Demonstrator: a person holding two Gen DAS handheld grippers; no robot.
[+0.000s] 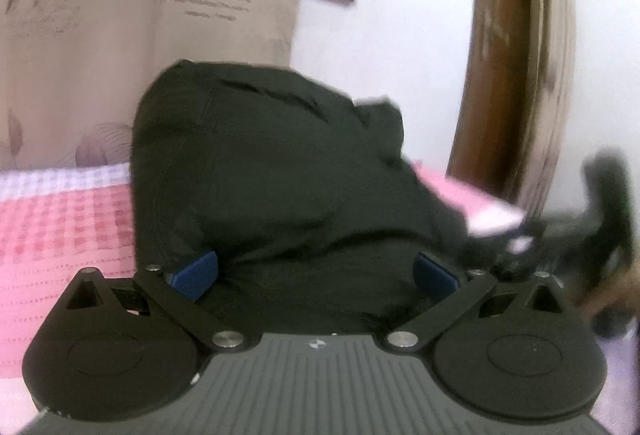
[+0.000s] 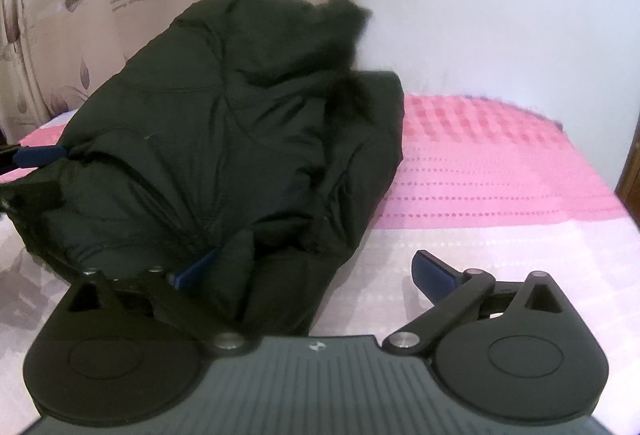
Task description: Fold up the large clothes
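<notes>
A bulky dark green padded jacket (image 2: pixel 224 139) sits heaped on a bed with a pink checked bedspread (image 2: pixel 500 171), a patterned beige curtain (image 1: pixel 120 35) behind it. The jacket looks partly folded, its fur-trimmed hood (image 2: pixel 348 35) standing up at the far end.

Both tools are spread wide and clamp nothing. The left gripper (image 1: pixel 316 273) has jacket fabric bulging between its blue pads (pressed in, not pinched). The right gripper (image 2: pixel 316 267) has one pad against the jacket's near edge and the other over bare bedspread.

Likely risks: the thick, springy padding may push back and unfold once released, and a shallow bite on the slippery shell could slip. The two tools work close together, so they might collide.

The jacket's sleeves and underside are hidden, both views are blurred, and in the left view the right tool shows only as a dark smear at the edge.
</notes>
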